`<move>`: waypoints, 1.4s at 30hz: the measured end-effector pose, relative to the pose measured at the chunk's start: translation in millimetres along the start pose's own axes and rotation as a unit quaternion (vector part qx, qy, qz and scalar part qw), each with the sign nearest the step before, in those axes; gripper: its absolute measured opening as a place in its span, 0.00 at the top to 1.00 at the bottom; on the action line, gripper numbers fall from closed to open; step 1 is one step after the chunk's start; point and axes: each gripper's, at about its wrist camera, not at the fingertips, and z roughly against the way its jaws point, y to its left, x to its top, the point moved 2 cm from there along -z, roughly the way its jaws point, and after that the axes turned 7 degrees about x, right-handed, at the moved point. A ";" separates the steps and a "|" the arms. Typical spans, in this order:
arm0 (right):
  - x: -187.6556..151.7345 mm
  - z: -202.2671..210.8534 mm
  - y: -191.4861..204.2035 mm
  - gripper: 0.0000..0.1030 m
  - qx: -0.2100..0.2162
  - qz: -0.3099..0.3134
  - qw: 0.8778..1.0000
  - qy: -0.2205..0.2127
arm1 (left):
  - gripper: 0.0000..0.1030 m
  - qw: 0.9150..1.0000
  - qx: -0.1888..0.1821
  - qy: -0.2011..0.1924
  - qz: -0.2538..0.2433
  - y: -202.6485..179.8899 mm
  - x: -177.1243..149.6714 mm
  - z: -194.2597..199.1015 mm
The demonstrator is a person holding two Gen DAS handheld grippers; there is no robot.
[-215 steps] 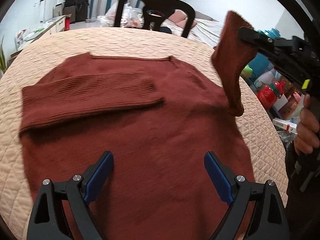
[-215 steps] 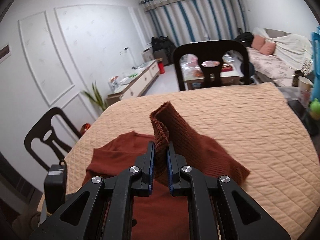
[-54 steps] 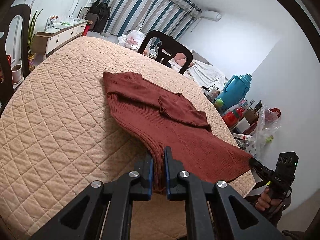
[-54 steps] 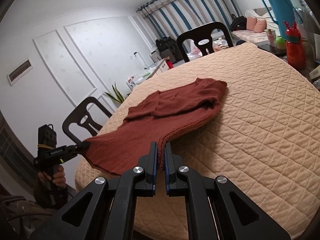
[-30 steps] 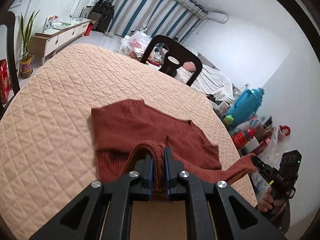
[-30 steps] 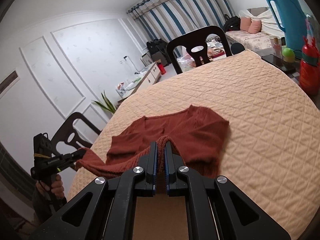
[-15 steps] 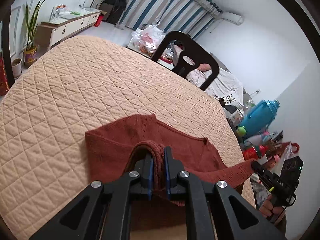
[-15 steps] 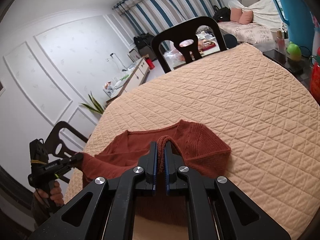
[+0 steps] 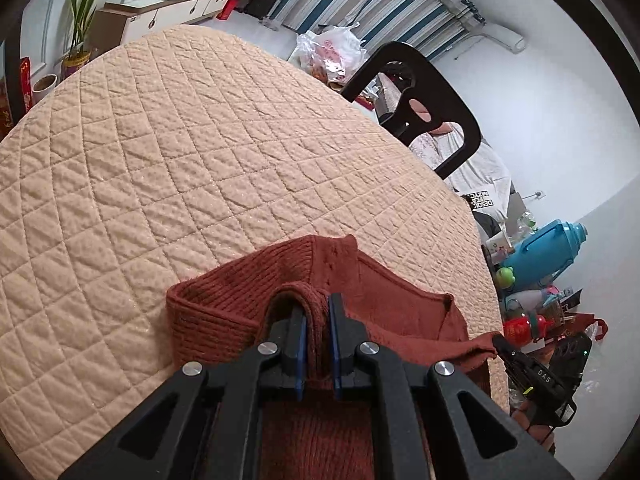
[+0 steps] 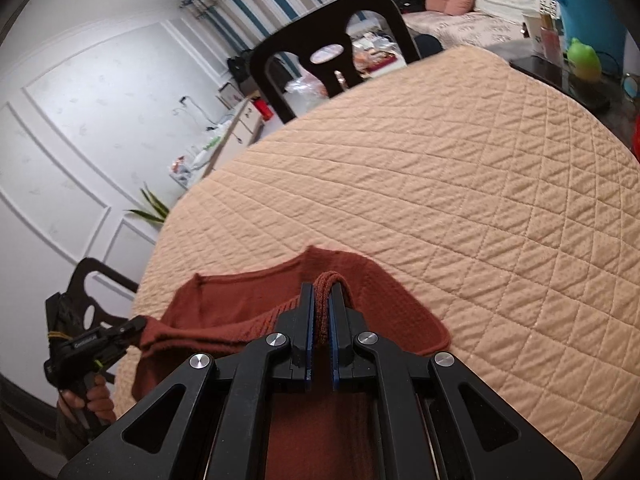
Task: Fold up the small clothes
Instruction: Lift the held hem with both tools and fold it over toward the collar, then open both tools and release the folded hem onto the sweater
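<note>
A rust-brown knit sweater (image 9: 240, 300) lies on the quilted beige table cover (image 9: 160, 160); it also shows in the right wrist view (image 10: 248, 300). My left gripper (image 9: 318, 306) is shut on the sweater's bottom hem and holds it over the upper part, near the neckline. My right gripper (image 10: 321, 292) is shut on the other end of the same hem. Each gripper shows in the other's view, the right one (image 9: 500, 340) at the right edge, the left one (image 10: 136, 326) at the left edge. The sweater's lower body hangs under the fingers, hidden.
A black chair (image 9: 420, 112) stands at the far side of the table and another (image 10: 92, 280) at the left. A teal thermos (image 9: 548, 248), bottles and clutter sit off the table's right edge. A cabinet and a plant (image 9: 80, 12) stand at the far left.
Both grippers have carried the hem forward over the sweater toward the neckline, doubling the body over. Less of the sweater shows ahead of the fingers than a second ago.
</note>
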 end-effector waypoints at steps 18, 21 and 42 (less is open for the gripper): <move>6.6 -14.9 -1.2 0.87 -0.025 -0.006 1.000 -0.008 | 0.50 1.000 0.008 -0.023 -0.008 0.1 9.5 -1.2; 8.0 -11.7 2.4 0.85 -0.030 0.000 0.999 -0.016 | 0.46 0.999 0.016 -0.032 -0.024 -3.0 7.4 4.6; -72.9 -1.1 74.1 0.63 -0.046 0.176 0.983 0.030 | 0.35 0.983 0.054 -0.042 -0.170 -38.4 -62.1 29.3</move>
